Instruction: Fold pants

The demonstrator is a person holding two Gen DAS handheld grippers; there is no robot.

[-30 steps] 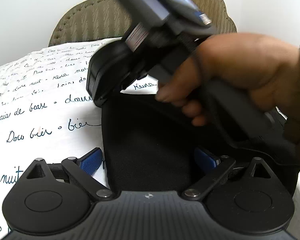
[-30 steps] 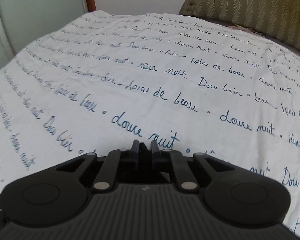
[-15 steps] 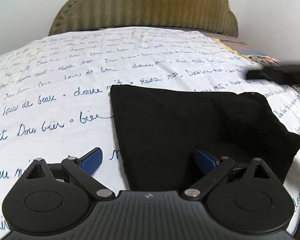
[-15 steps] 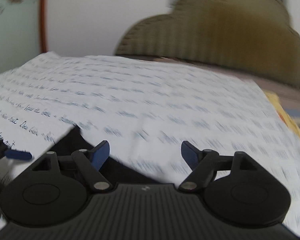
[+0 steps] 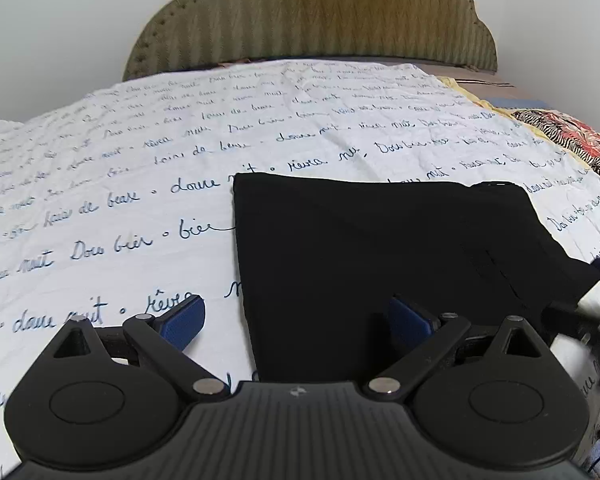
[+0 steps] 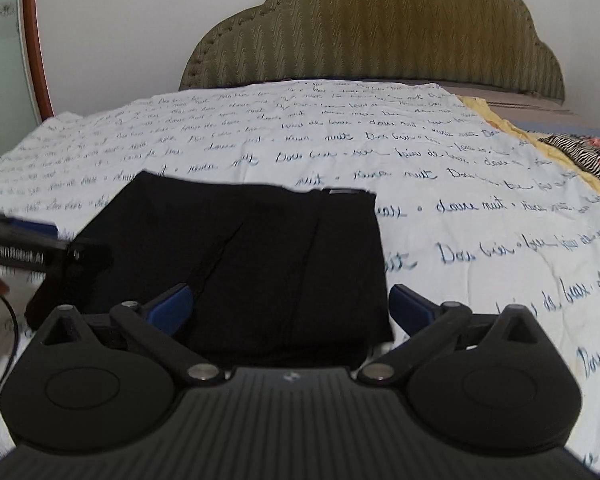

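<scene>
Nearest, the left claw gapes wide and empty above the near edge of the folded black pants. The right claw is opening, nothing gripped. The pants lie flat on the bed's white script-printed sheet; beyond rises the olive headboard.

So the surface here is a bed with a white sheet spread flat over most of it, printed all over with rows of blue handwritten-style French script, and an olive padded headboard at the far end. Lying right on the sheet is a pair of black pants, folded into a flat, roughly rectangular stack. Along the right edge of the sheet a yellow border and a zebra-and-floral patterned cover peek out.
</scene>
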